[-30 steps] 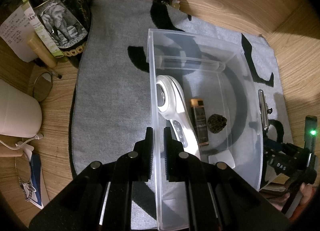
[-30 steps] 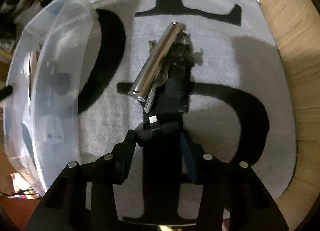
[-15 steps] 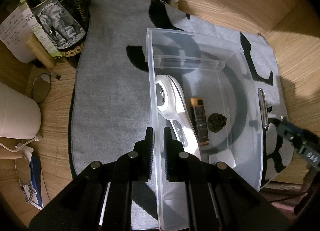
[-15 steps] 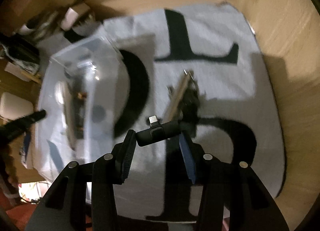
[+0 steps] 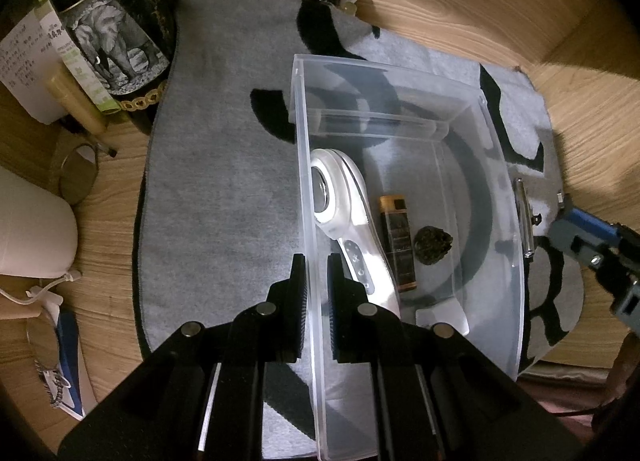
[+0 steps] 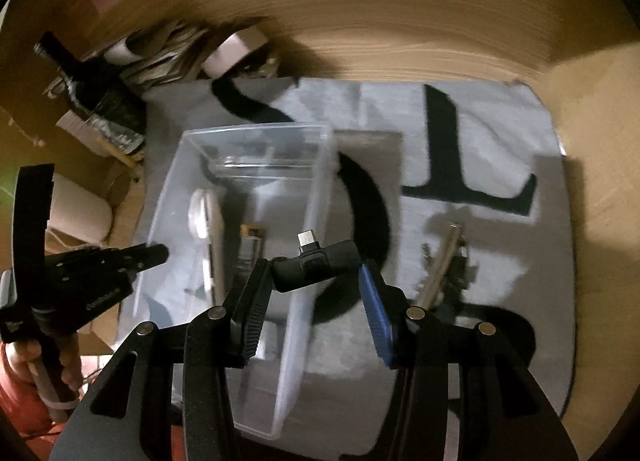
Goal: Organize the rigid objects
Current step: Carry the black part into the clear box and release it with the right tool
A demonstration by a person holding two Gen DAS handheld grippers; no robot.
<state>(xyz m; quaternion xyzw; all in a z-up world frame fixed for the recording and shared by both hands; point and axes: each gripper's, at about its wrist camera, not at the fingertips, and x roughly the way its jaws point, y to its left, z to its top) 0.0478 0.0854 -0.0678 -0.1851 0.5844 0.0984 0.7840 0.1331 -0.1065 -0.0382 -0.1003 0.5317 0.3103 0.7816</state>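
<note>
A clear plastic bin stands on a grey mat. My left gripper is shut on the bin's left wall. Inside lie a white handheld device, a brown-and-gold lighter-like stick, a dark lumpy piece and a small white block. My right gripper is shut on a black adapter with a metal plug, hanging above the bin's right wall. A silver cylinder with keys lies on the mat right of the bin.
A dark wine bottle with an elephant label, papers and a white container crowd the left side. A round mirror lies on the wood there. Wooden walls close in behind and to the right. A hand holds the left gripper.
My right gripper has risen with the black adapter and swung left, from over the keys to above the bin's right wall. The left gripper and the bin have not moved.
</note>
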